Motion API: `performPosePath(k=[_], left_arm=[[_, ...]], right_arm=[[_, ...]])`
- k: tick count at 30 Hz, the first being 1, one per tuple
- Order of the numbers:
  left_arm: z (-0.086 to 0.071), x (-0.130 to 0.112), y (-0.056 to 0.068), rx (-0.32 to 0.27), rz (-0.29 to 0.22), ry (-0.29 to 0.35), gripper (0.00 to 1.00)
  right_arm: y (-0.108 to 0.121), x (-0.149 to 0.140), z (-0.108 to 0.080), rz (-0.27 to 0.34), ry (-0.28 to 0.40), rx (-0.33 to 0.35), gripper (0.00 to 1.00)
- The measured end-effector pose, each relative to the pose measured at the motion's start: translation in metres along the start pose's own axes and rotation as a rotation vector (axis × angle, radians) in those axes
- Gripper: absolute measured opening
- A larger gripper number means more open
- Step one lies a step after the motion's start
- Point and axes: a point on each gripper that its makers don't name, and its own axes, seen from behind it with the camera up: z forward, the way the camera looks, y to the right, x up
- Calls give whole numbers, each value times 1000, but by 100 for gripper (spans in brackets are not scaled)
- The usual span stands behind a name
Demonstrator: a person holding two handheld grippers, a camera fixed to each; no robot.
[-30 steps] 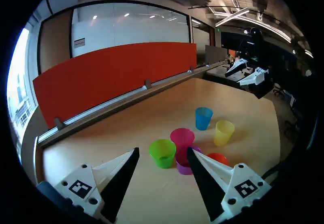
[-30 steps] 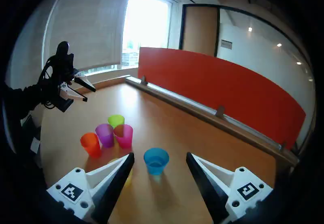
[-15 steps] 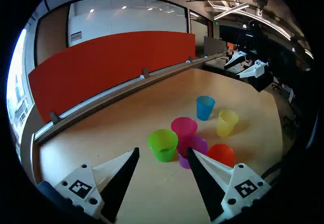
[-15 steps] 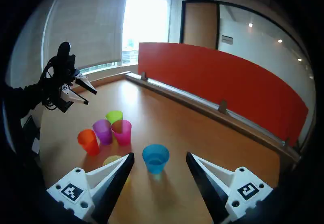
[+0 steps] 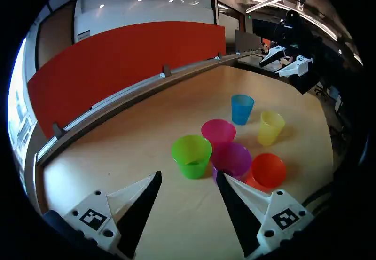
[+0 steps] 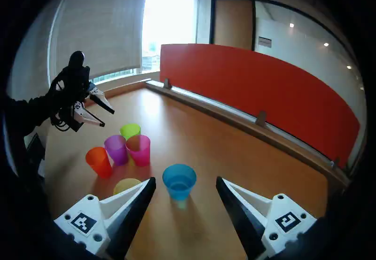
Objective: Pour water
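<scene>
In the left gripper view, four cups stand close together on the table (image 5: 141,128). The first cup (image 5: 191,155) is on the left, a second cup (image 5: 233,160) is just right of it, a third cup (image 5: 268,170) is further right, and a fourth cup (image 5: 218,133) is behind the first two. Behind this group, apart from it, stand a fifth cup (image 5: 242,108) and, to its right, a sixth cup (image 5: 271,127). A divider panel (image 5: 127,58) runs along the table's far edge.
</scene>
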Motion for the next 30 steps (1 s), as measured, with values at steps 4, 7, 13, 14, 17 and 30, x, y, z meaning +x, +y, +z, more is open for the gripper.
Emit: performPosePath(k=[4, 7, 13, 14, 17, 30], left_arm=[[7, -5, 0, -5, 9, -17, 86], [11, -6, 1, -15, 8, -25, 86], [20, -9, 0, -26, 13, -40, 86], [21, -10, 0, -28, 15, -43, 86], [25, -11, 1, -33, 23, -51, 86], [42, -13, 5, -57, 36, -68, 86]], right_arm=[[2, 0, 4, 6, -1, 1, 100], [3, -1, 6, 8, -3, 3, 100], [4, -4, 10, 6, -10, 5, 100], [4, -4, 11, 6, -11, 6, 100], [4, -4, 14, 6, -12, 8, 100], [5, -14, 27, -1, -30, 18, 100]])
